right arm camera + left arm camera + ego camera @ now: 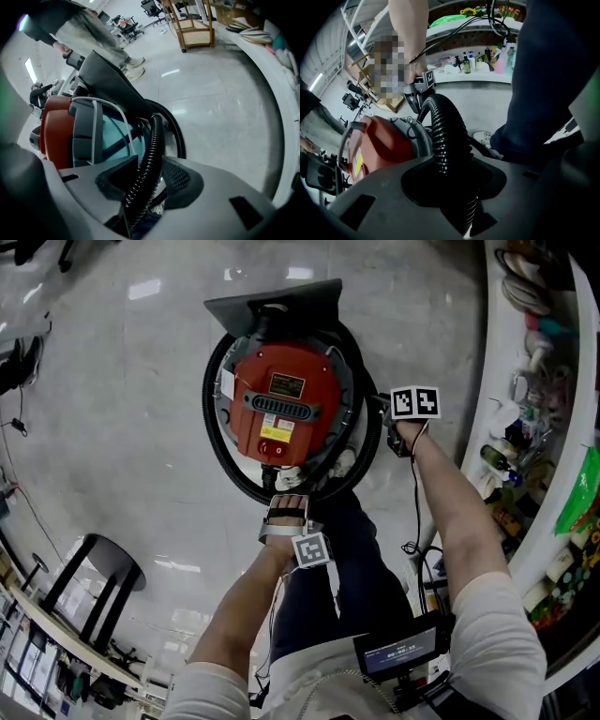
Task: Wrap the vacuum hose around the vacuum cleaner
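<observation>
The vacuum cleaner stands on a glossy pale floor with wide bare room to its left and beyond it. A dark round stool stands well apart at the lower left. To the right the room is tighter: the curved white edge of a table crowded with bottles runs near that side.

The drum is round, with a smooth red plastic top inside a gray rim, and a flat gray nozzle lies at its far edge. The hose — black, ribbed and bendy — loops close around the drum, down the left side, across the near edge and up the right.

The left tongs sit at the drum's near edge. In the left gripper view their matte gray jaws pinch the hose, which fills the gap between them and arches up over the red top. The right tongs sit at the drum's right edge, also pinching the hose — a thinner-looking ribbed run that climbs from between the jaws along the gray rim. A white shoe stands just beside the drum.
</observation>
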The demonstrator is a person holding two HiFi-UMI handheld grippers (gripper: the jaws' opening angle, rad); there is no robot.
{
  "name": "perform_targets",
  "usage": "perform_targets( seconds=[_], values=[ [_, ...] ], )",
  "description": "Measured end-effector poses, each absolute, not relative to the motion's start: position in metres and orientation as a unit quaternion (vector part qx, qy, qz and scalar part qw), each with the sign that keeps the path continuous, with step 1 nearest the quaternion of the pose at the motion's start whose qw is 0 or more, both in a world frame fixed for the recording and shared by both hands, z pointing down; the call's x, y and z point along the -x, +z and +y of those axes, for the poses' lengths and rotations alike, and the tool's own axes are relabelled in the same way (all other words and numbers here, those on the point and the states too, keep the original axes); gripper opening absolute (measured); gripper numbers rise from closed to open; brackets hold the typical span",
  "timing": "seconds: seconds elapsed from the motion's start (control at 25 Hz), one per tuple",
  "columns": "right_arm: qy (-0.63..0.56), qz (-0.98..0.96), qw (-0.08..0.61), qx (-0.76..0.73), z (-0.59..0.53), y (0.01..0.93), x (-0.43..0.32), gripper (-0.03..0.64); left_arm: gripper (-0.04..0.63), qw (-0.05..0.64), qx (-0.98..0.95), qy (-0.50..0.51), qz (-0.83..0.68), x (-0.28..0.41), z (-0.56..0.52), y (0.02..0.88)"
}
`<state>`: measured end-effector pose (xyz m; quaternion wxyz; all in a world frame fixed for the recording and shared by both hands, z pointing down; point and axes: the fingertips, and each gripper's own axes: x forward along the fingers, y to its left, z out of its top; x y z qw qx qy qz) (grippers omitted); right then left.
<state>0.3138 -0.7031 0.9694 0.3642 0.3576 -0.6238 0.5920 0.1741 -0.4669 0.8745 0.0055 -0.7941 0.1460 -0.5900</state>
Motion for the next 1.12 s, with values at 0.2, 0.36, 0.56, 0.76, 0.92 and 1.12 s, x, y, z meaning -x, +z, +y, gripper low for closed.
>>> perform_targets(
  seconds=[0.2,0.36,0.56,0.76,0.92,1.12],
  values=[
    [0.583,-0.635,0.347,-0.370,-0.697,0.993,-0.316,0.147,0.140,0.006,0.776,-0.614,0.143,-0.161,-0.462,0.919],
    [0.574,-0.643,0.323,-0.391,-0.698,1.000,-0.317,0.149,0.154,-0.021,0.762,-0.630,0.149,-0.151,-0.463,0.943],
    [0.570,-0.650,0.303,-0.402,-0.695,0.996,-0.316,0.161,0.199,-0.062,0.764,-0.619,0.173,-0.143,-0.466,0.947],
    [0.569,-0.644,0.296,-0.416,-0.687,0.989,-0.320,0.196,0.248,-0.104,0.758,-0.606,0.216,-0.131,-0.475,0.939],
    [0.568,-0.641,0.290,-0.426,-0.683,0.975,-0.325,0.196,0.253,-0.106,0.758,-0.601,0.230,-0.123,-0.473,0.928],
    [0.566,-0.644,0.287,-0.427,-0.673,0.940,-0.327,0.196,0.252,-0.129,0.760,-0.574,0.275,-0.116,-0.484,0.897]
  ],
)
